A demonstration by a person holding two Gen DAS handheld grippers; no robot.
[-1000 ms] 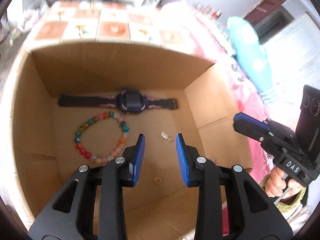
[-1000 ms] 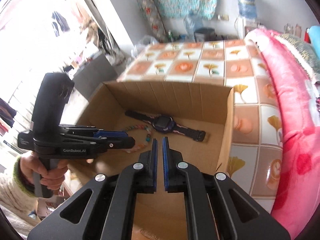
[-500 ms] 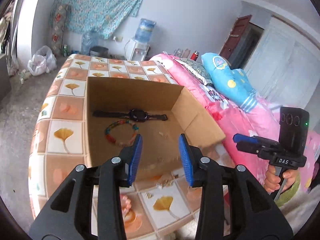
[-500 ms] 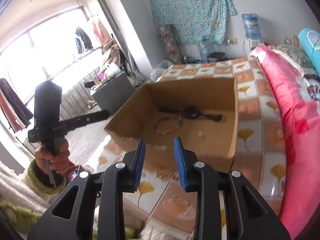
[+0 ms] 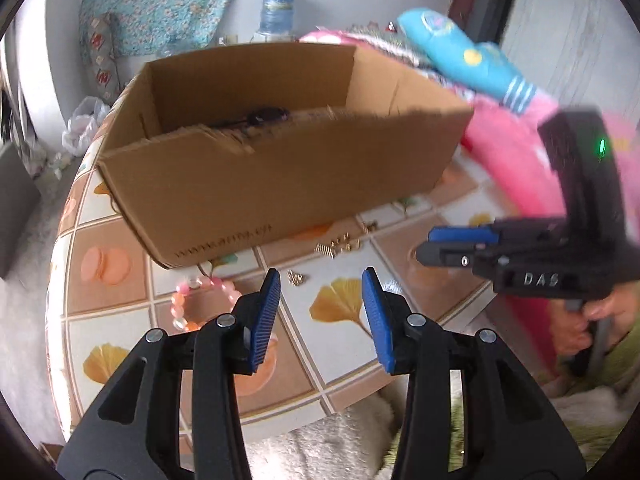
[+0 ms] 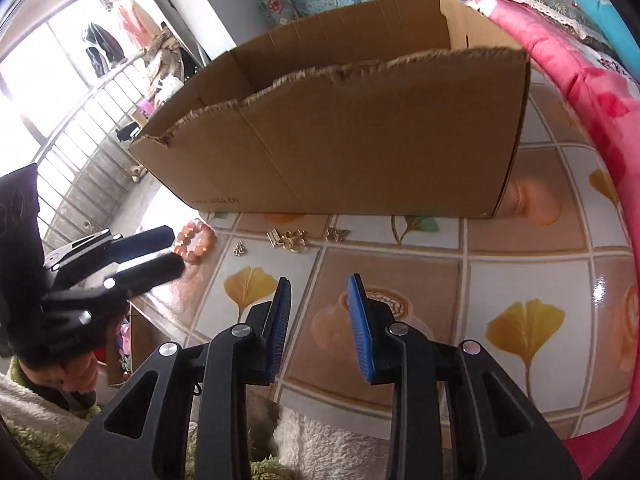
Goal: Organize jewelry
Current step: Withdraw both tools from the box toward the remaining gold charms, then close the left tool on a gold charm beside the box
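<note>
A brown cardboard box (image 5: 280, 176) stands on the tiled table (image 5: 400, 352); a dark watch (image 5: 264, 115) shows just over its near wall. A pink bead bracelet (image 5: 180, 300) lies on the table in front of the box, left of my left gripper (image 5: 320, 312), which is open and empty low over the table. Small gold pieces (image 5: 340, 245) lie by the box foot. My right gripper (image 6: 318, 314) is open and empty over the table, nearer than the gold pieces (image 6: 292, 239) and bracelet (image 6: 196, 240). The box (image 6: 360, 140) fills the right wrist view.
A pink quilt (image 6: 580, 80) and blue pillow (image 5: 468, 56) lie right of the table. A water bottle (image 5: 276, 12) stands behind the box. The table's near edge (image 5: 348, 400) meets white fleece. A railing and window (image 6: 80, 120) are at left.
Both grippers have pulled back out of the box and dropped low to the table in front of it. My right gripper has opened from shut. The box's inside is now mostly hidden.
</note>
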